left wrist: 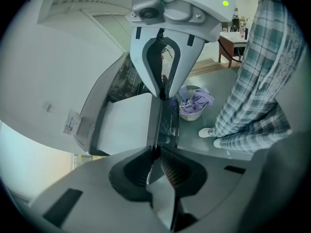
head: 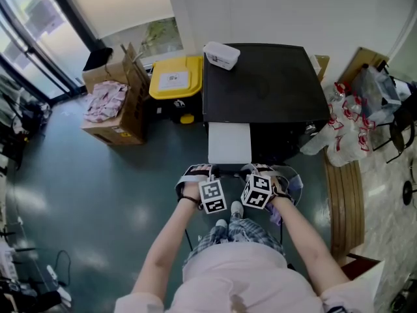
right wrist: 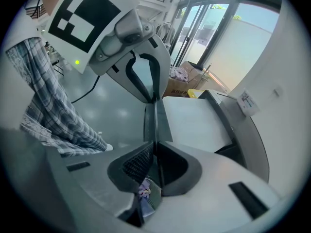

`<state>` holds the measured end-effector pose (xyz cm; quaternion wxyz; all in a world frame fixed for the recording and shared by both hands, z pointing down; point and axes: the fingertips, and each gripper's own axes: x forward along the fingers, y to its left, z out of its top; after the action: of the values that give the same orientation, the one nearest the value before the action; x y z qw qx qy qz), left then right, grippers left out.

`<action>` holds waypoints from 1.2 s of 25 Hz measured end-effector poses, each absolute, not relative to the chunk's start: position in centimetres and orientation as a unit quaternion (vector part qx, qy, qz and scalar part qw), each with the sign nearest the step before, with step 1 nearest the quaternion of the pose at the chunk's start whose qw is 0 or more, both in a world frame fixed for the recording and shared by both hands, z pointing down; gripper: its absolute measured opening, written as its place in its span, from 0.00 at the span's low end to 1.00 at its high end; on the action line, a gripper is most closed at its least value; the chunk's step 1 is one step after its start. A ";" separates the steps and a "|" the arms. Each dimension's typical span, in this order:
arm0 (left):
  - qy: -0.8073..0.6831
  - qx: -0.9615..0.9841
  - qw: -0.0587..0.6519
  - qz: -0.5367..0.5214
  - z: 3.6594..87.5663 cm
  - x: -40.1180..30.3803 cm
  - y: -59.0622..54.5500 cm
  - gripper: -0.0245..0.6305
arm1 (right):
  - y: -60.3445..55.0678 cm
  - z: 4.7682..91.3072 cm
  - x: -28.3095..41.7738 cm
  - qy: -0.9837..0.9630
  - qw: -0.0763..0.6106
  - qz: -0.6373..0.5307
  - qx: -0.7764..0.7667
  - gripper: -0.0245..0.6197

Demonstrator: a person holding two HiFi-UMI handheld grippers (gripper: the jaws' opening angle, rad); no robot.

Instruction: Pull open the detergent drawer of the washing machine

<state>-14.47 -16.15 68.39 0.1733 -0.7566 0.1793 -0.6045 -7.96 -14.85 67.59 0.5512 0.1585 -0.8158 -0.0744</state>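
Note:
The black washing machine stands ahead of me, and its white detergent drawer sticks out from the front toward me. My left gripper and right gripper sit side by side at the drawer's front edge. In the left gripper view the left gripper is shut on the thin dark front panel of the drawer. In the right gripper view the right gripper clamps the same panel edge, with the white drawer beyond it.
A white box rests on the machine's top. A yellow-lidded bin and an open cardboard box stand to the left. Plastic bags lie at the right. A small basket of purple cloth sits on the floor by my legs.

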 end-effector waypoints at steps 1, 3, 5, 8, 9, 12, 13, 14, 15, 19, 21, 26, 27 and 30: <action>0.179 -0.757 0.174 -0.604 68.5 -14.5 -15.9 0.15 | -14.6 67.6 -8.0 -0.816 0.551 -0.074 0.158 0.12; 0.177 -0.758 0.174 -0.604 68.5 -14.5 -15.3 0.15 | -14.0 67.7 -8.0 -0.816 0.551 -0.075 0.158 0.12; 0.176 -0.758 0.175 -0.603 68.5 -14.5 -14.7 0.15 | -13.4 67.7 -8.0 -0.815 0.552 -0.073 0.157 0.12; 0.176 -0.761 0.176 -0.599 68.5 -14.5 -13.7 0.15 | -12.5 67.7 -8.0 -0.815 0.553 -0.074 0.159 0.12; 0.176 -0.762 0.177 -0.598 68.5 -14.5 -13.4 0.15 | -12.2 67.7 -8.1 -0.814 0.553 -0.075 0.160 0.12; 0.174 -0.762 0.180 -0.597 68.5 -14.6 -12.7 0.15 | -11.5 67.7 -8.1 -0.814 0.553 -0.075 0.161 0.12; 0.173 -0.763 0.180 -0.596 68.5 -14.6 -12.4 0.15 | -11.2 67.7 -8.1 -0.813 0.554 -0.074 0.162 0.12; 0.172 -0.763 0.180 -0.596 68.4 -14.6 -12.1 0.15 | -11.0 67.6 -8.1 -0.813 0.554 -0.075 0.163 0.12; 0.171 -0.764 0.180 -0.595 68.4 -14.7 -11.9 0.15 | -10.8 67.6 -8.1 -0.813 0.554 -0.077 0.164 0.12; 0.168 -0.766 0.180 -0.593 68.4 -14.8 -11.1 0.15 | -10.1 67.6 -8.3 -0.814 0.553 -0.076 0.163 0.12; 0.165 -0.766 0.181 -0.594 68.5 -14.9 -10.8 0.15 | -9.6 67.7 -8.3 -0.814 0.553 -0.075 0.160 0.12; 0.162 -0.768 0.186 -0.591 68.4 -15.0 -10.0 0.15 | -8.7 67.8 -8.5 -0.815 0.554 -0.073 0.157 0.12; 0.161 -0.768 0.186 -0.592 68.4 -15.1 -9.8 0.15 | -8.5 67.8 -8.5 -0.815 0.554 -0.072 0.156 0.12; 0.156 -0.770 0.184 -0.590 68.6 -15.0 -9.1 0.15 | -8.0 67.8 -8.5 -0.814 0.555 -0.075 0.154 0.12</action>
<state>-15.05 -9.13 68.55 0.1841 -0.7701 0.1562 -0.5904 -8.47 -7.98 67.76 0.5553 0.1542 -0.8138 -0.0749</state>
